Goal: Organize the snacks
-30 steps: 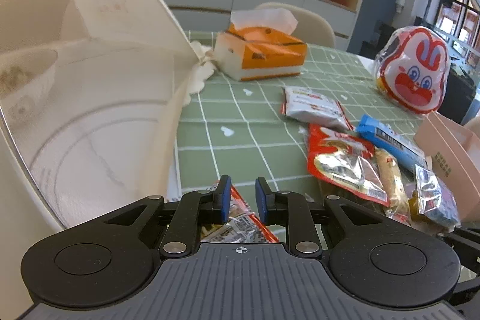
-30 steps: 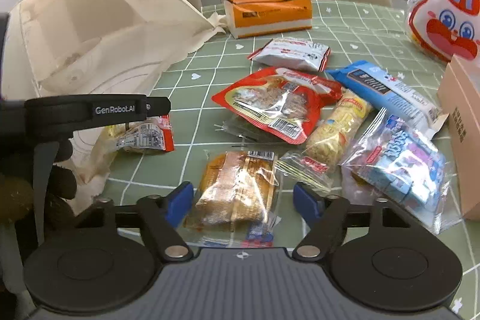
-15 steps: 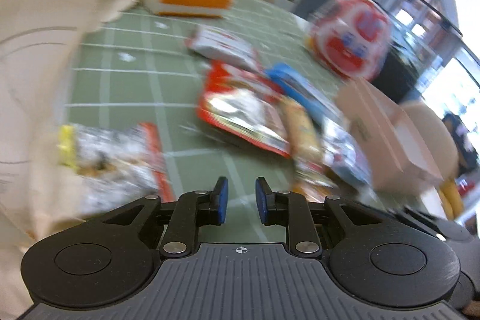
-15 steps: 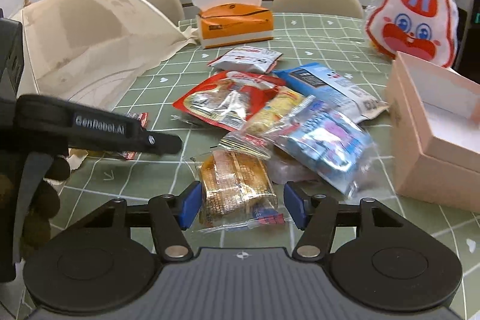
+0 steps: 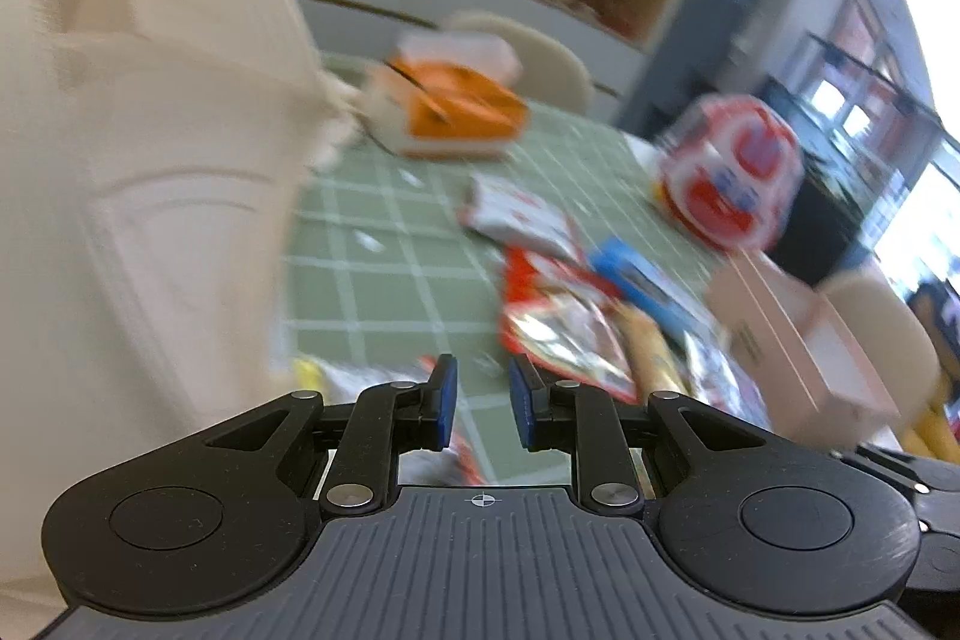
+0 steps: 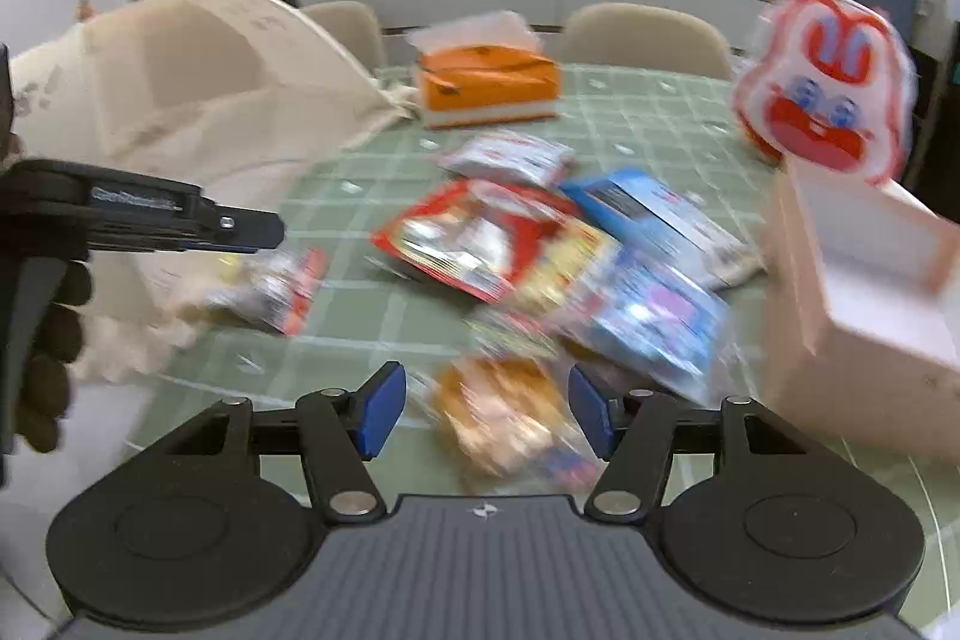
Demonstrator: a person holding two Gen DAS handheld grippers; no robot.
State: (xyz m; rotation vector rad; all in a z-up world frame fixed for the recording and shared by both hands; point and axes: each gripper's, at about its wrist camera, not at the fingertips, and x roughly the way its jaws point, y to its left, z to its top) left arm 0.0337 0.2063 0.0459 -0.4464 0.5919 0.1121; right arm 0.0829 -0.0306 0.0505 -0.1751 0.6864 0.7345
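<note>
Several snack packets lie in a pile on the green checked tablecloth (image 6: pixel 384 316): a red one (image 6: pixel 474 238), a blue one (image 6: pixel 648 214), a white one (image 6: pixel 510 157) and a clear bag of blue sweets (image 6: pixel 654 316). My right gripper (image 6: pixel 486 388) is shut on an orange snack packet (image 6: pixel 498 418), whose wrapper reaches both blue pads. A red and silver packet (image 6: pixel 282 292) rests by the cream cloth bag (image 6: pixel 210 88). My left gripper (image 5: pixel 480 382) is shut and holds nothing. It hovers above that packet and shows side-on in the right wrist view (image 6: pixel 264 232).
An open pink box (image 6: pixel 870 292) stands at the right. An orange tissue box (image 6: pixel 486 88) and a red and white rabbit bag (image 6: pixel 822 94) sit further back. Chairs and a shelf of figurines lie beyond the table. A gloved hand (image 6: pixel 42 352) holds the left gripper.
The right gripper narrowed around the orange packet and rose, and the pink box came into view. The left gripper drew back from the red and silver packet and swung about, still shut.
</note>
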